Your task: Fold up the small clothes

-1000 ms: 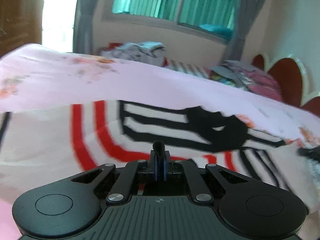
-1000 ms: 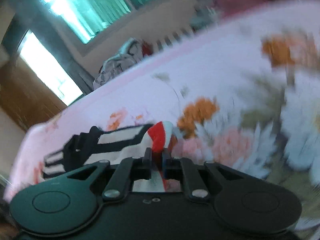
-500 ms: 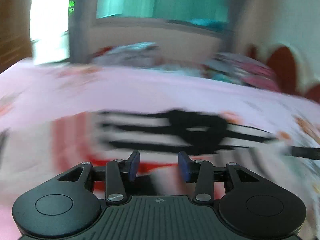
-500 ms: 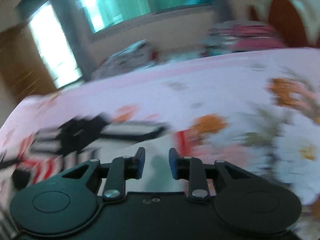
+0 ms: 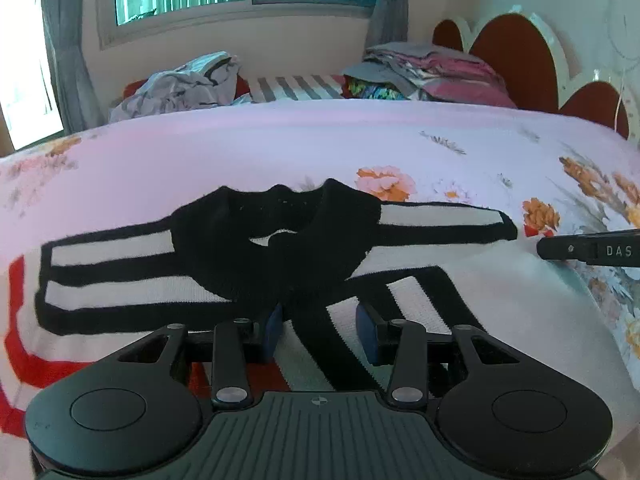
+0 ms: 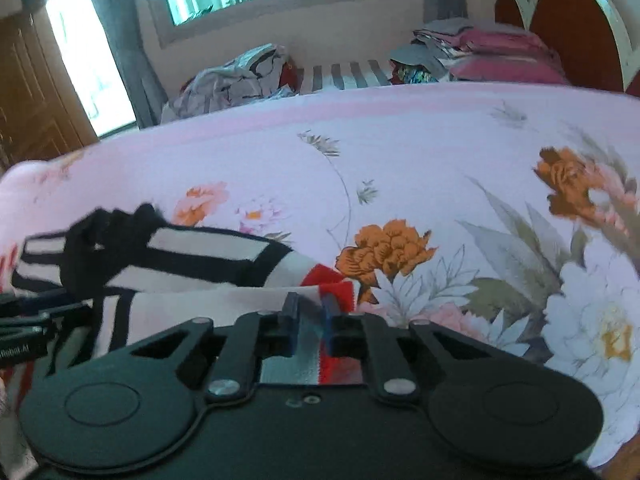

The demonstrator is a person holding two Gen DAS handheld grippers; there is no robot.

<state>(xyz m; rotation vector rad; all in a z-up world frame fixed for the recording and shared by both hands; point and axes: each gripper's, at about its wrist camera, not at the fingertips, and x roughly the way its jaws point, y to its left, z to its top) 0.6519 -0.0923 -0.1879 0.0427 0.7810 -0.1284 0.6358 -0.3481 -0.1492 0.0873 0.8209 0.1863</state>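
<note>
A small white sweater [image 5: 520, 312] with black and red stripes and a black collar [image 5: 276, 256] lies flat on the pink floral bedsheet [image 5: 240, 152]. My left gripper [image 5: 320, 332] hovers open just below the collar, a black stripe showing between its blue pads and neither pad touching it. My right gripper [image 6: 310, 320] is at the sweater's [image 6: 192, 256] right edge. Its jaws are closing, and the red-and-white hem is pinched between them. In the left wrist view the right gripper [image 5: 588, 249] pokes in from the right edge.
At the far side of the bed lie a crumpled grey heap of clothes [image 5: 180, 88] and a stack of folded laundry [image 5: 424, 72]. A red scalloped headboard [image 5: 516, 56] rises at the right. Windows and grey curtains [image 5: 64, 40] stand behind.
My left gripper opened, let go of the fabric and slid across to the collar. My right gripper opened, shifted a little, then narrowed again on the red-edged hem.
</note>
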